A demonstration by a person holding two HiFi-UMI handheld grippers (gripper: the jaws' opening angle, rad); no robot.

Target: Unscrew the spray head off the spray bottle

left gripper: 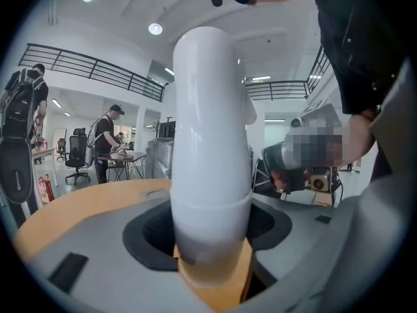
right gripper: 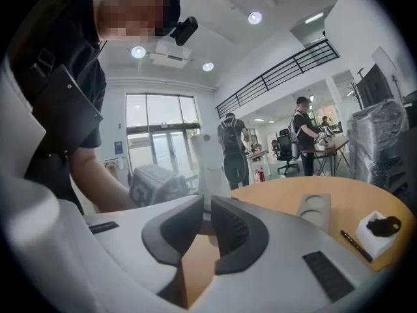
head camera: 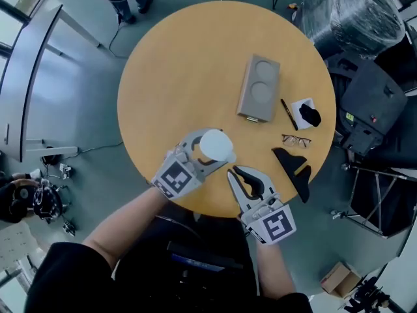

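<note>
A round light-wood bench (head camera: pixel 195 57) stands on grey floor (head camera: pixel 91 126); beyond it are tall windows (right gripper: pixel 155 132), a black-railed balcony (right gripper: pixel 281 74) and round ceiling lights (right gripper: pixel 255 17).

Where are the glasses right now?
In the head view, the glasses lie on the right side of the round table, just below the pen and just above a black wedge-shaped object.

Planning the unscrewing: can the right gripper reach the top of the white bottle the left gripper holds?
Probably yes: nothing stands between the white bottle, upright in the left gripper, and the right gripper, though its jaws must open wider.
</note>
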